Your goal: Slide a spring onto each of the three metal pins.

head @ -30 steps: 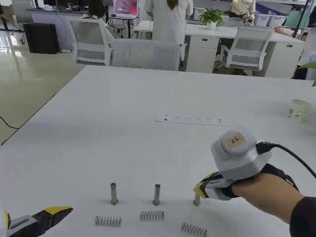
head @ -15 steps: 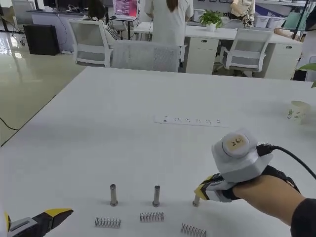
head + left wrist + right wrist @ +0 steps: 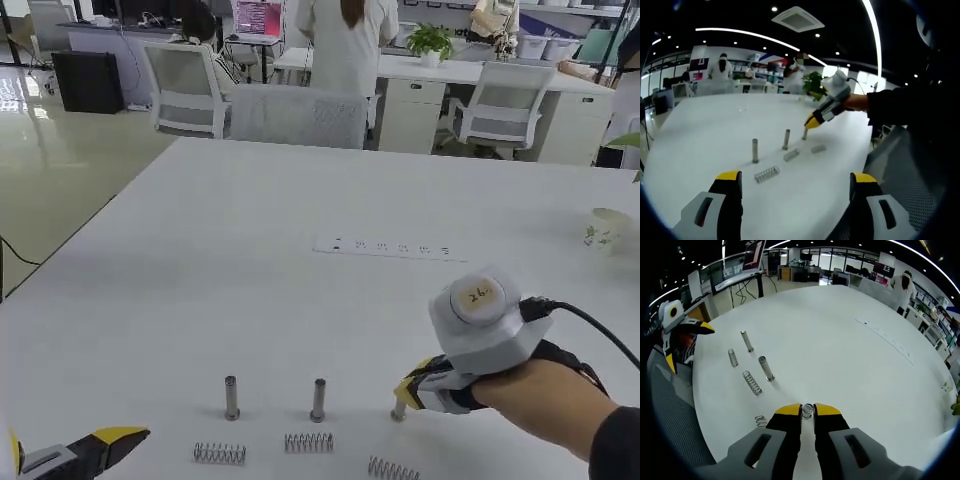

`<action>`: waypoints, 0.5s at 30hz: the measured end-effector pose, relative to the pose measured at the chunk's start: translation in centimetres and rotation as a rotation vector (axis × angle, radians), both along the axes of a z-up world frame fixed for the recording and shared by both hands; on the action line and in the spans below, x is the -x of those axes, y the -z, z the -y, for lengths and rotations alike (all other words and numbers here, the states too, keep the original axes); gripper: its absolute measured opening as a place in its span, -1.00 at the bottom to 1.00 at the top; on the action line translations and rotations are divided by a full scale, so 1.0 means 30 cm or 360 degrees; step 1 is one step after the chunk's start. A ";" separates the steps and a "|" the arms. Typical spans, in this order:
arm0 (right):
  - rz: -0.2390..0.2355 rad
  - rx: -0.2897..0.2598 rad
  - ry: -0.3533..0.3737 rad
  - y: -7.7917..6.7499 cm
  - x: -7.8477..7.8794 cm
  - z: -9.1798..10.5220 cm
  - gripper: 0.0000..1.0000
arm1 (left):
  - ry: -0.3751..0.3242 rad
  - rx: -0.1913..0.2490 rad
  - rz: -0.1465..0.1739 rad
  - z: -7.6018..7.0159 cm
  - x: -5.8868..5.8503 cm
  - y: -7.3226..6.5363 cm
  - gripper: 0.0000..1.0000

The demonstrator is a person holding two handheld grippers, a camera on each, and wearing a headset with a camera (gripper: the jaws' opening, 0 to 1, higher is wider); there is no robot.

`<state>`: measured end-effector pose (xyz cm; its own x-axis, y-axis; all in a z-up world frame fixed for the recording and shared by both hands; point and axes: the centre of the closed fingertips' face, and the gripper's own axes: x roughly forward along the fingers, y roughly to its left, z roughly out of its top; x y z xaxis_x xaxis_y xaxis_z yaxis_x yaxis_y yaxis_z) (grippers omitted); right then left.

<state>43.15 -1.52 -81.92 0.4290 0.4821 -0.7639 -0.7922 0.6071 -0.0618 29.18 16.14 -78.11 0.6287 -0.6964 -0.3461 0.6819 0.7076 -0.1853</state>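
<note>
Head view shows all three springs lying loose on the surface, each at 6 o'clock of its pin, so no pin is sleeved yet and the whole task is left. The right tool is clamped on the top of the 3 o'clock end pin; the left tool, jaws wide and empty, hovers at 7 o'clock.

- Left gripper: jaws wide apart, low by the tabletop's near left corner.
- Right gripper: jaws nearly together, pinching a pin top.
- Right hand comes in from the near right edge.
</note>
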 end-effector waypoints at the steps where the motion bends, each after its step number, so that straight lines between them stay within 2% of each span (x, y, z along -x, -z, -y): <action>1: 0.0000 0.0000 -0.0001 0.000 0.000 0.000 -0.87 | 0.0000 -0.0001 -0.0001 0.000 0.000 0.001 0.71; 15: -0.0003 -0.0002 0.0008 0.011 0.002 0.012 -0.79 | 0.0000 0.0002 -0.0006 0.002 0.000 0.004 0.71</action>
<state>43.10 -1.90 -82.26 0.4301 0.4806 -0.7642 -0.7891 0.6114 -0.0596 29.18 16.06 -78.22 0.6275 -0.6967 -0.3476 0.6811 0.7075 -0.1885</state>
